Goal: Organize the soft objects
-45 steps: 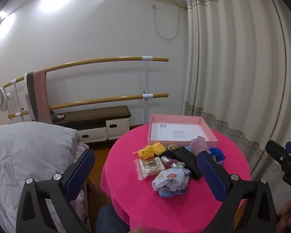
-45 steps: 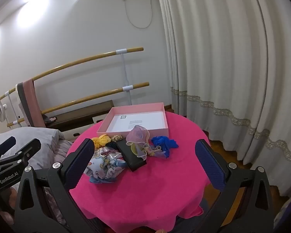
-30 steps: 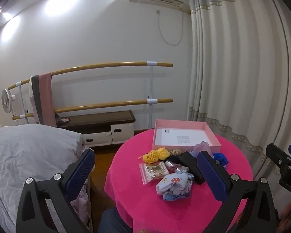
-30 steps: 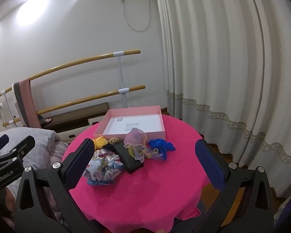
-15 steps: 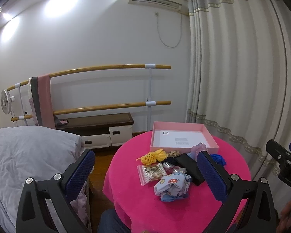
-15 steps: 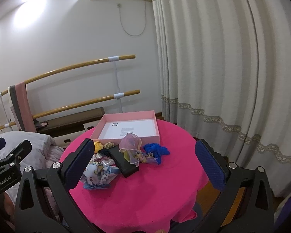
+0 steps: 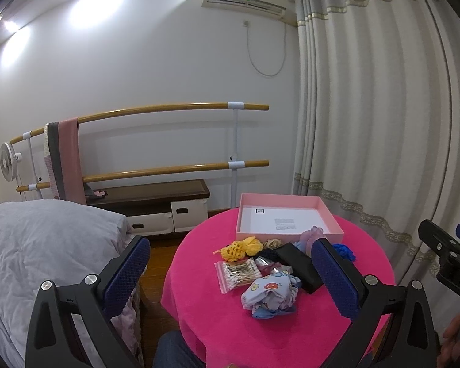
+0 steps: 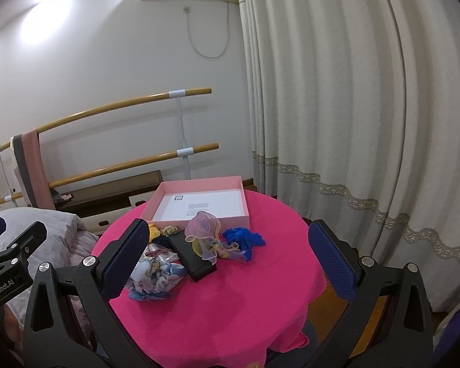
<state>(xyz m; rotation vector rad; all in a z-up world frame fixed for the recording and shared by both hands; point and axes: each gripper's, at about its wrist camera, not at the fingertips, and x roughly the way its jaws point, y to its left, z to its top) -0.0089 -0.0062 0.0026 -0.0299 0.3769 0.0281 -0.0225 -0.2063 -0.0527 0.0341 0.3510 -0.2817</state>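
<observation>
A round table with a pink cloth (image 7: 217, 322) (image 8: 245, 300) holds an open, empty pink box (image 7: 334, 231) (image 8: 199, 219) at its far side. In front of the box lies a pile: a yellow crocheted piece (image 7: 239, 248), a bag of cotton swabs (image 7: 236, 274), a printed cloth bundle (image 7: 268, 294) (image 8: 151, 279), a black case (image 7: 300, 265) (image 8: 193, 259), a sheer pink-purple scarf (image 8: 204, 230) and a blue cloth (image 8: 243, 239). My left gripper (image 7: 230, 279) and my right gripper (image 8: 227, 260) are both open and empty, held above the table's near side.
A bed with a grey quilt (image 7: 30, 245) stands left of the table. Wooden ballet bars (image 7: 168, 110) and a low dark bench (image 7: 150, 196) run along the back wall. Cream curtains (image 8: 352, 122) hang at the right. A small fan (image 7: 6, 162) stands far left.
Both grippers have drawn back and risen a little, so the table looks smaller and lower. The jaws stay open. Nothing on the table has moved.
</observation>
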